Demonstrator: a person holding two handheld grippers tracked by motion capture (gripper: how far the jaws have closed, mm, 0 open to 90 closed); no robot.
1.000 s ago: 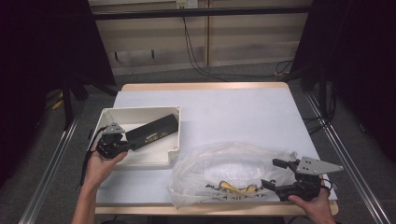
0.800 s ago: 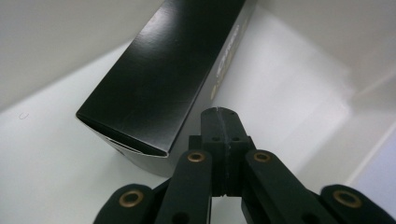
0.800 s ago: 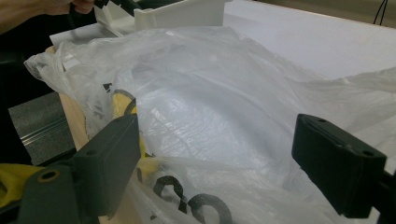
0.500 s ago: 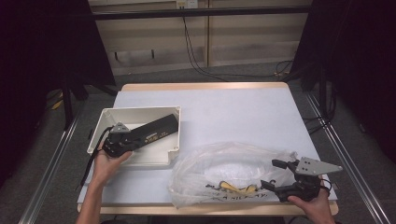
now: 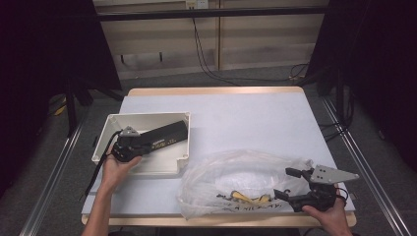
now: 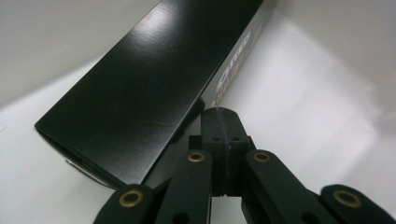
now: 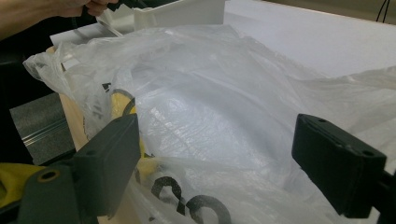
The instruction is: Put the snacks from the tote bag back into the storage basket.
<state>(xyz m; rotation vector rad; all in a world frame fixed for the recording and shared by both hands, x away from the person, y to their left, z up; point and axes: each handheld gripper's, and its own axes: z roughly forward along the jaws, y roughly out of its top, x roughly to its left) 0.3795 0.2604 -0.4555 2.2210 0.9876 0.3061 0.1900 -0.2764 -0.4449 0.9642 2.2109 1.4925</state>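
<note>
The left gripper point(image 6: 219, 116) has its two black jaws pressed together with no gap, their tips just beside the lower edge of a long glossy black box point(image 6: 140, 93). The box lies tilted across a white tray point(image 6: 317, 93), its side bearing small pale lettering too blurred to read.

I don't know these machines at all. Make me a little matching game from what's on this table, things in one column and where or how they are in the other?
Things:
1. black box
2. plastic bag
3. left claw
4. right claw

States:
a. jaws spread wide, at the bag
b. lies in the white tray
c. jaws pressed together, beside the box
d. crumpled, clear, on the near right of the table

Pairs: 1-b, 2-d, 3-c, 4-a
</note>
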